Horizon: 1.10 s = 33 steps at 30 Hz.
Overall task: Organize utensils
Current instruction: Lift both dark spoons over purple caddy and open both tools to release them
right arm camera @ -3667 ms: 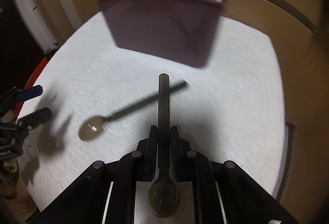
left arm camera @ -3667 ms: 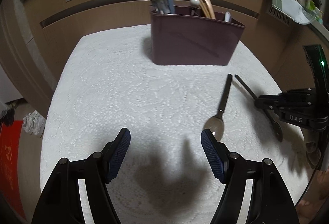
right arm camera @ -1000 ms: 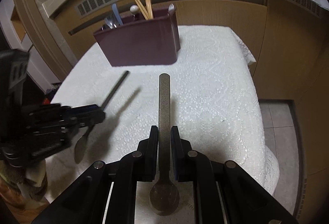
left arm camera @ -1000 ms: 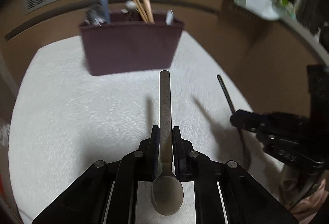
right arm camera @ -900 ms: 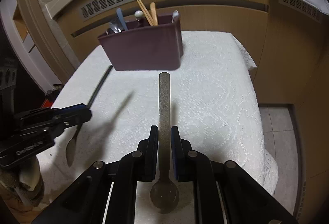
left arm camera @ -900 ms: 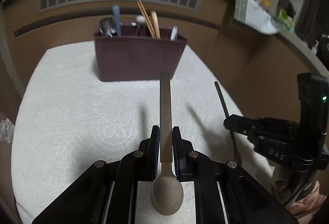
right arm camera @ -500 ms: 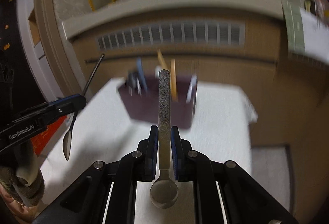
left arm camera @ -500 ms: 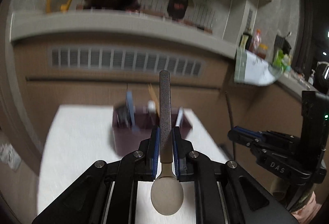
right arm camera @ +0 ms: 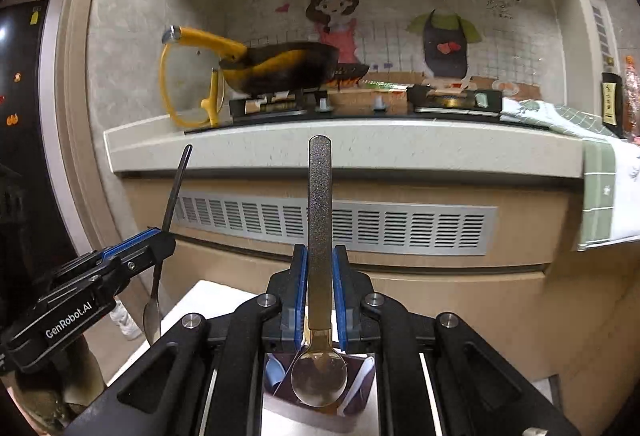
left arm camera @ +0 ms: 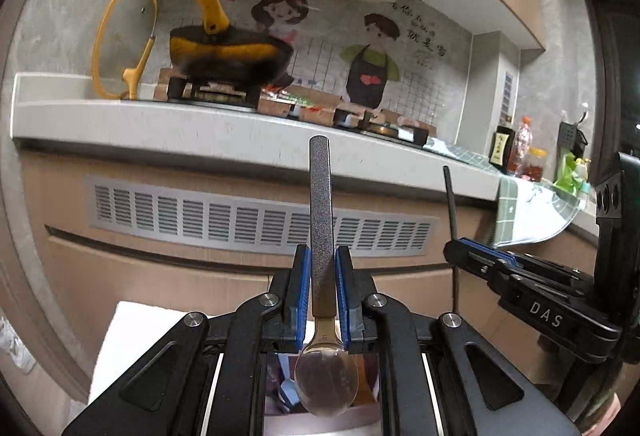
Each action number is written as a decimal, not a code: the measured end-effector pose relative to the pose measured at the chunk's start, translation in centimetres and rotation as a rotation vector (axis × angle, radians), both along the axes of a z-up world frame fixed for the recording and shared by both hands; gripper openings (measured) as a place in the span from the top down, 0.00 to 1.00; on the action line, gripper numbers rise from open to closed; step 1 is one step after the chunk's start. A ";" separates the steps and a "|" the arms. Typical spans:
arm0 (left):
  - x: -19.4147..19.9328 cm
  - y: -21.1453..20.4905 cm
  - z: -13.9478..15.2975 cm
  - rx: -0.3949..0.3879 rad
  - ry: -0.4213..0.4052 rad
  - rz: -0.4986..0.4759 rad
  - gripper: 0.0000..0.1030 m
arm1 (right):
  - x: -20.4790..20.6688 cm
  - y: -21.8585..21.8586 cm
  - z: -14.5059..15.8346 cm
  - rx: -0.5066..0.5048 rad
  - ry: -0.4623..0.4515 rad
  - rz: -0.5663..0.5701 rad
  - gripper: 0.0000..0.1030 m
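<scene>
My left gripper (left arm camera: pixel 322 294) is shut on a spoon (left arm camera: pixel 320 220), dark textured handle up, bowl (left arm camera: pixel 326 384) hanging down. My right gripper (right arm camera: pixel 318 290) is shut on a matching spoon (right arm camera: pixel 319 212), held the same way. Both spoons are upright above the maroon utensil holder, seen only in slivers under the bowls, in the left wrist view (left arm camera: pixel 280 396) and in the right wrist view (right arm camera: pixel 280 392). The right gripper shows in the left wrist view (left arm camera: pixel 460 252); the left gripper shows in the right wrist view (right arm camera: pixel 160 240).
The white tablecloth's (left arm camera: pixel 132 336) corner shows below left. Behind runs a counter edge (left arm camera: pixel 200 132) over a vent grille (left arm camera: pixel 256 218), with a yellow-handled pan (left arm camera: pixel 224 52) and a lid on the stove. Bottles (left arm camera: pixel 516 152) stand at the right.
Both grippers have tilted up and risen with their spoons. The holder has dropped from the middle of each view to the bottom, under the spoon bowls.
</scene>
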<state>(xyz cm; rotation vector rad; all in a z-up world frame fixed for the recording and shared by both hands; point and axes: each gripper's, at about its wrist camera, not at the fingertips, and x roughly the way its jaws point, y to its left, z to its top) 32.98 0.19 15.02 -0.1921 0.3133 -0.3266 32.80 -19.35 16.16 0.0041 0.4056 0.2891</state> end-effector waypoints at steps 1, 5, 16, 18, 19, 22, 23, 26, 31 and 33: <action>0.4 -0.2 -0.3 0.000 0.007 -0.001 0.87 | 0.5 0.1 -0.6 -0.002 0.005 -0.001 0.88; 2.5 -0.8 -3.5 -0.017 0.061 0.013 0.87 | 2.6 0.2 -3.1 0.011 0.053 0.001 0.88; 4.6 -3.7 -9.7 0.073 0.098 0.039 0.87 | 5.4 0.1 -9.1 -0.004 0.116 -0.014 0.88; 4.8 -4.0 -10.4 0.090 0.112 0.042 0.87 | 5.3 0.2 -9.9 -0.012 0.130 -0.003 0.88; 4.9 -4.1 -10.7 0.093 0.123 0.040 0.87 | 5.2 0.3 -10.3 -0.019 0.135 -0.001 0.88; 5.1 -4.1 -12.1 0.104 0.172 0.031 0.87 | 4.7 0.6 -11.4 -0.033 0.158 0.016 0.88; 5.0 -4.0 -12.3 0.107 0.186 0.032 0.86 | 4.6 0.7 -11.7 -0.042 0.168 0.019 0.88; 4.6 -3.7 -12.7 0.112 0.228 0.024 0.85 | 4.1 0.8 -12.5 -0.075 0.201 0.020 0.78; 1.6 -2.0 -11.9 0.099 0.269 0.021 0.60 | 1.8 0.2 -12.3 -0.069 0.216 -0.023 0.40; -0.3 -1.4 -11.3 0.105 0.261 0.028 0.50 | 0.4 -0.3 -12.0 -0.064 0.223 -0.038 0.37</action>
